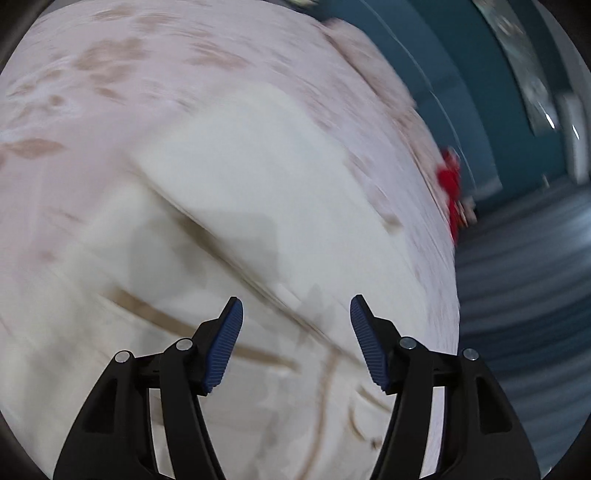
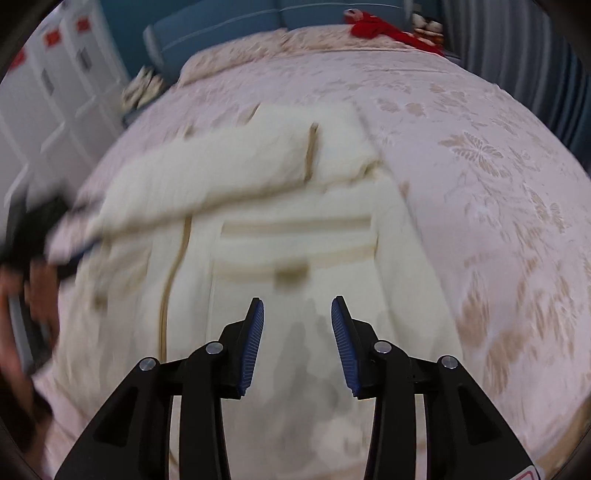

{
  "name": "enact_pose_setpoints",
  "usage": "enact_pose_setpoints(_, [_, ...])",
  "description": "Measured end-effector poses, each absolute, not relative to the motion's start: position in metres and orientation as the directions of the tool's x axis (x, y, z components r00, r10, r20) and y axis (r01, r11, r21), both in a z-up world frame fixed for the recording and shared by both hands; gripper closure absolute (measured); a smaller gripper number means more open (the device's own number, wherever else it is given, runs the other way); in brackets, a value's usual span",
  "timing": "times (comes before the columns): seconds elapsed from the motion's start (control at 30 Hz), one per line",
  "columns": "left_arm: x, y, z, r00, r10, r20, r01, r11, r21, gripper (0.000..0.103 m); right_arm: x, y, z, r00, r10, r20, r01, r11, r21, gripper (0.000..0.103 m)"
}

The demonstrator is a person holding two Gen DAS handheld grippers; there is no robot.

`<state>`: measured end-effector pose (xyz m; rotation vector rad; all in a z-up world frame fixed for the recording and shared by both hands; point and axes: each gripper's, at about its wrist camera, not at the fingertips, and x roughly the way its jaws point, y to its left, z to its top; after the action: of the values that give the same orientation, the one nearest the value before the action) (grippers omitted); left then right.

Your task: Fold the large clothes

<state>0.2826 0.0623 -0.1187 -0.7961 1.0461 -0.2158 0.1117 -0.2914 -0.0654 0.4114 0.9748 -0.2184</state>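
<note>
In the right wrist view a blurred hand (image 2: 22, 295) sits at the left edge, the cream garment (image 2: 280, 229) lies partly folded mid-frame on the pink floral bedspread (image 2: 480, 166), and both the left gripper (image 1: 296, 314) and the right gripper (image 2: 297, 314) stand with fingers apart, nothing between them.

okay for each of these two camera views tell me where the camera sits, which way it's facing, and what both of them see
Left wrist: on the left hand-held gripper, angled down at the cream garment on the bed; its open jaws show.
Right wrist: on the right hand-held gripper, angled down along the garment toward the headboard; its open jaws show, plus a blurred hand at the left edge.
Shared: garment, floral bedspread, red cloth.
</note>
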Motion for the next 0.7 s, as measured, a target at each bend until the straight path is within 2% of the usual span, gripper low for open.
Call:
enact_pose_setpoints(0.13, [0.3,0.109,-0.13,0.539,-0.479,-0.693,-0.31,0.652,-0.692,0.045,0.168,-0.322,-0.072,0.566,0.021,-0.824,0.421,0.852,0.31,0.061])
enact_pose_setpoints(0.27, [0.307,0.137,-0.15,0.564,-0.503,-0.654,-0.4,0.527,-0.75,0.045,0.205,-0.336,-0.087,0.553,0.026,-0.833,0.46,0.824,0.331,0.058])
enact_pose_setpoints(0.37, [0.305,0.15,-0.163,0.579,-0.524,-0.625,-0.429,0.456,-0.78,0.045,0.228,-0.343,-0.099,0.539,0.011,-0.842,0.49,0.809,0.325,0.055])
enact_pose_setpoints(0.47, [0.309,0.149,-0.165,0.58,-0.515,-0.631,-0.424,0.47,-0.774,0.048,0.243,-0.344,-0.111,0.526,0.069,-0.848,0.484,0.795,0.365,0.055])
enact_pose_setpoints(0.5, [0.311,0.153,-0.165,0.578,-0.51,-0.637,-0.427,0.476,-0.769,0.054,0.25,-0.341,-0.116,0.512,0.099,-0.853,0.47,0.799,0.375,0.057])
enact_pose_setpoints(0.53, [0.314,0.154,-0.166,0.572,-0.507,-0.645,-0.433,0.48,-0.763,0.065,0.254,-0.338,-0.118,0.501,0.107,-0.859,0.458,0.809,0.368,0.064])
enact_pose_setpoints(0.63, [0.32,0.159,-0.161,0.574,-0.484,-0.661,-0.454,0.484,-0.748,0.086,0.263,-0.323,-0.104,0.507,0.061,-0.86,0.39,0.873,0.292,0.101])
enact_pose_setpoints(0.7, [0.328,0.161,-0.151,0.585,-0.469,-0.661,-0.438,0.504,-0.745,0.094,0.263,-0.322,-0.073,0.595,0.064,-0.801,0.341,0.883,0.323,0.101])
